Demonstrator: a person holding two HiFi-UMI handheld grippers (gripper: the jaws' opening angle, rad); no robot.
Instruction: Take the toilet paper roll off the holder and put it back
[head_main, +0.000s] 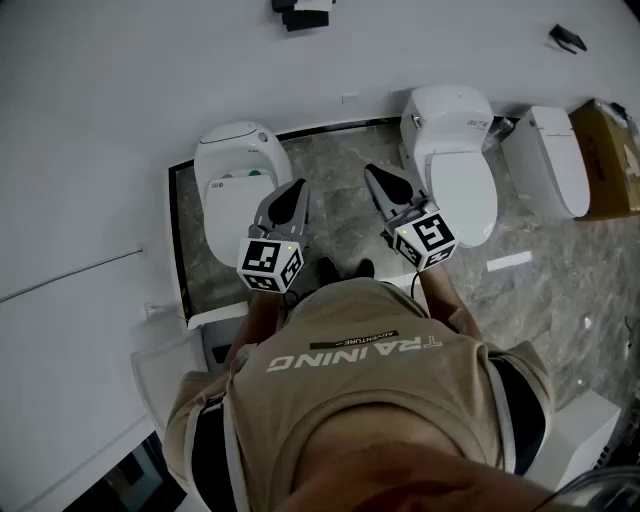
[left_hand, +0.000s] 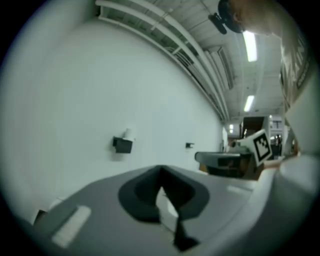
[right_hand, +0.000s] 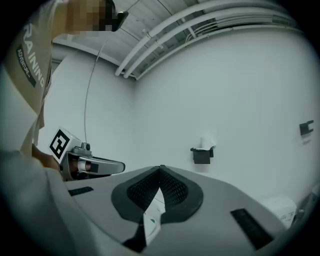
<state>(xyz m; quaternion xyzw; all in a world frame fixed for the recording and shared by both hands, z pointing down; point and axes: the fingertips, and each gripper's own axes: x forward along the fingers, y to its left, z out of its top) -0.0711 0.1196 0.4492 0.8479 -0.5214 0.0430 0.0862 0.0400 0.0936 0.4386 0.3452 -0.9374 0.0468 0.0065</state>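
The black holder (head_main: 300, 17) is fixed to the white wall ahead, with the white toilet paper roll (head_main: 312, 4) sitting on top of it. The left gripper view shows the holder (left_hand: 122, 144) and roll (left_hand: 128, 133) far off, and so does the right gripper view, holder (right_hand: 202, 155) and roll (right_hand: 205, 142). My left gripper (head_main: 297, 188) and right gripper (head_main: 372, 170) are held side by side in front of the person's chest, well short of the wall. Both have their jaws shut, tips together, with nothing between them.
Below the grippers a white toilet (head_main: 235, 175) stands on the marble floor at the left. A second toilet (head_main: 455, 160) and a third (head_main: 548, 160) stand to the right, beside a cardboard box (head_main: 615, 160). A small black fitting (head_main: 567, 38) is on the wall.
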